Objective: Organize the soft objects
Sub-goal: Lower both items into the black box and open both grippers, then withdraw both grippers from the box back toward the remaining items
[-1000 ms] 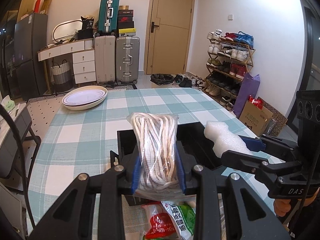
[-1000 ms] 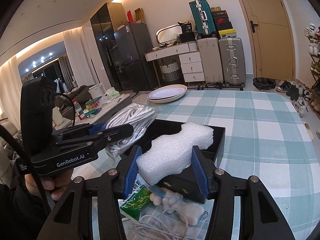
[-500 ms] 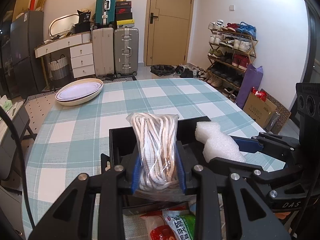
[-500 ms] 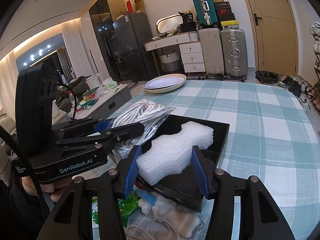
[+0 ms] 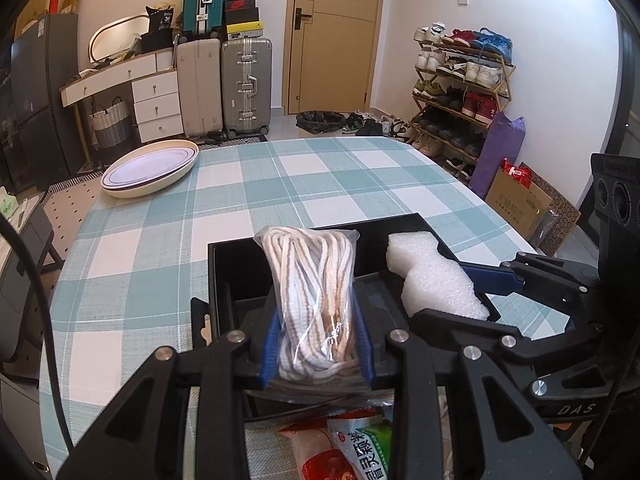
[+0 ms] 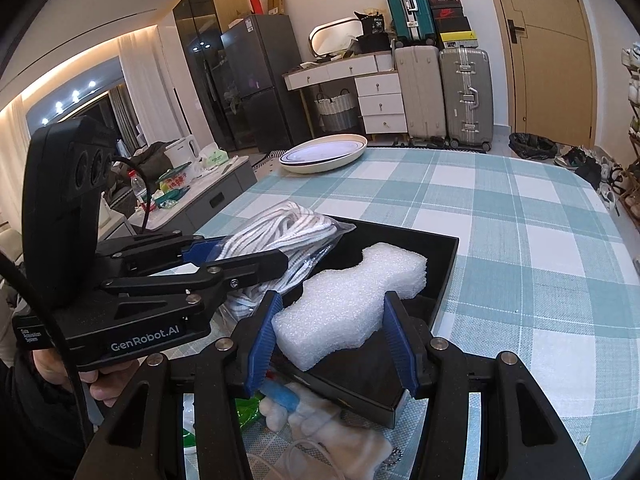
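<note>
Both your grippers have come lower over the black tray since a second ago. Your left gripper is easing open, its pads still touching the bagged rope. Your right gripper pinches the foam just right of the rope.

Both wrist cams look fwd and down along own fingers, close over the shallow black rectangular tray. Left cam faces tan wooden door; right cam angles toward dark fridge. Shared: tray, teal-and-white checked tablecloth.
</note>
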The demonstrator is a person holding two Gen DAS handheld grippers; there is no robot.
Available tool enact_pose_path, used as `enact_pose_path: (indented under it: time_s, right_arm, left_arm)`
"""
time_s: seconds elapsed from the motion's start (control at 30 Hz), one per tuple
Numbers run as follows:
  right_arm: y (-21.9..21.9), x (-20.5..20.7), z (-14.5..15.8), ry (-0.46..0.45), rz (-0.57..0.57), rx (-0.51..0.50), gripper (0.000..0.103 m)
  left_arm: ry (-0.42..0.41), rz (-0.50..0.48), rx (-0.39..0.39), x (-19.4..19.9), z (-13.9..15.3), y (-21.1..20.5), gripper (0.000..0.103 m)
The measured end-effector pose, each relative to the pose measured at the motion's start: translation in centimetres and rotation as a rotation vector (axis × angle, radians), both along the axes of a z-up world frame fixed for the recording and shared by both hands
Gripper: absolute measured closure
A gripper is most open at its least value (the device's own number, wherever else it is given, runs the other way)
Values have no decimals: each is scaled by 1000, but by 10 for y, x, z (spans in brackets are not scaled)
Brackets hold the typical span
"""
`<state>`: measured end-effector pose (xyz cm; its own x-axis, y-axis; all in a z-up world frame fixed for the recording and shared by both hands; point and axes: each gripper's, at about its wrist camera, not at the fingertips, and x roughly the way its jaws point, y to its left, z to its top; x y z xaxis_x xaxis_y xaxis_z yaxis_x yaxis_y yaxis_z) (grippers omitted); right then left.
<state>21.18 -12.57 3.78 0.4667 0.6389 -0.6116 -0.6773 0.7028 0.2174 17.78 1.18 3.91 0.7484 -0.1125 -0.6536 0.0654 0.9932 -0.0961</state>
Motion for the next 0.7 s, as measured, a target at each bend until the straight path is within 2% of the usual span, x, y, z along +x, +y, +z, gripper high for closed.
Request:
enact_pose_path:
  time_s: [0.03, 0.17, 0.23, 0.33, 0.37, 0.4, 0.43, 0.5, 0.6, 0.7]
  right_arm:
    - [-1, -1, 1, -9, -3, 1, 50]
    - [-4, -6, 6, -30, -10, -12, 47]
    - [-4, -8, 8, -32, 3, -18, 38]
    - [-4, -13, 13, -50, 0, -18, 36]
    - [-5, -15, 15, -50, 1, -15, 35]
    - [-6, -18, 17, -55, -1, -13, 28]
    - [-7, -21, 18, -62, -6, -12, 19]
    - [-12, -27, 21, -78, -22, -6, 10]
    - [-20, -35, 25, -76, -45, 4, 3]
    - [-27, -43, 26, -73, -66, -8, 1]
  left_arm:
    - [2, 4, -3, 0, 1, 1, 68]
    - [-13, 14, 8, -7, 7, 2, 49]
    - [-24, 10, 13, -11, 10, 2, 47]
    - [-35, 25, 31, -15, 15, 2, 42]
    - [-42, 26, 32, -18, 17, 3, 35]
    - [-53, 33, 36, -22, 19, 3, 24]
    - [-65, 44, 40, -26, 21, 4, 19]
    - [-99, 64, 48, -36, 25, 7, 7]
    - [-126, 74, 40, -50, 31, 12, 0]
    - [-150, 69, 46, -64, 34, 14, 0]
